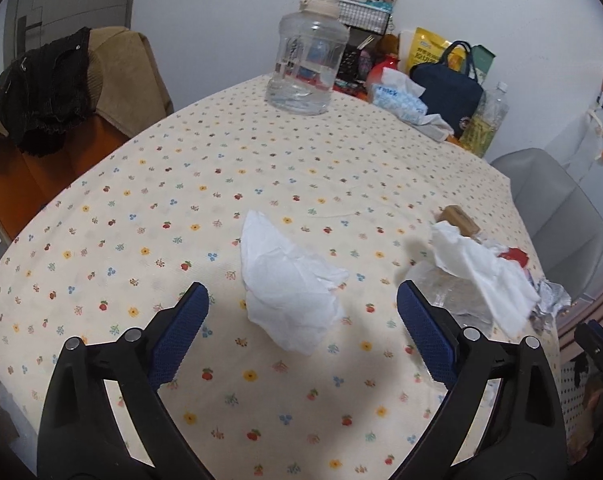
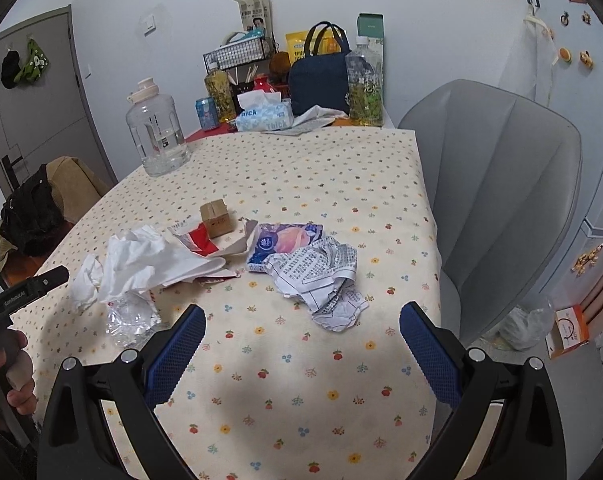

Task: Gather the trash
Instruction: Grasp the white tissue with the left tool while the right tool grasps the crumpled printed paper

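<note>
Grasping: centre left gripper [image 1: 301, 320], jaws spread, over near tissue [image 1: 289, 284]; pinch low.
Right gripper [image 2: 301, 336]: spread, empty.

White tissue [image 1: 291, 284] between open hand-held gripper [image 1: 301, 304] fingers

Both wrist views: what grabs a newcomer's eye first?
The trash pile: a crumpled tissue lies alone between the open left gripper fingers, and beyond the open right gripper lie a crumpled printed wrapper, white tissues and a small cardboard box. At the far end of the floral tablecloth stands a big clear water jug, with clutter against the wall behind.
</note>
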A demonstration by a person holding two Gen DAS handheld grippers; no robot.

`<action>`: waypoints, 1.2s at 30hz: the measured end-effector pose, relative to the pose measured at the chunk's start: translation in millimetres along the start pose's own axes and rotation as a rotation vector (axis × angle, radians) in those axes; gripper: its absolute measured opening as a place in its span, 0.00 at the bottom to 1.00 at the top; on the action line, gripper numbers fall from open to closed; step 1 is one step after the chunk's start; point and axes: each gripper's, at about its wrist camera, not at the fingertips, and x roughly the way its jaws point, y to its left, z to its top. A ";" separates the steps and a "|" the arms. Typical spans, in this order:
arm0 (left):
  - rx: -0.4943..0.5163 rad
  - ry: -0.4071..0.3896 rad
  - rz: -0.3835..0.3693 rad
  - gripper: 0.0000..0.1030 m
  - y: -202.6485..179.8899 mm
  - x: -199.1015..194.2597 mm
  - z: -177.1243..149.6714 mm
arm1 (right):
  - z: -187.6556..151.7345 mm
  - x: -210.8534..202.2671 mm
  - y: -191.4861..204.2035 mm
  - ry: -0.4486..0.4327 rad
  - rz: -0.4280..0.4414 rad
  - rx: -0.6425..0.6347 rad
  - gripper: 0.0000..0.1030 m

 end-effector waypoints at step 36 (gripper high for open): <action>-0.057 -0.060 -0.036 0.12 2.2 -39.1 10.7 | 16.9 61.0 -14.2 0.114 0.036 -0.003 0.38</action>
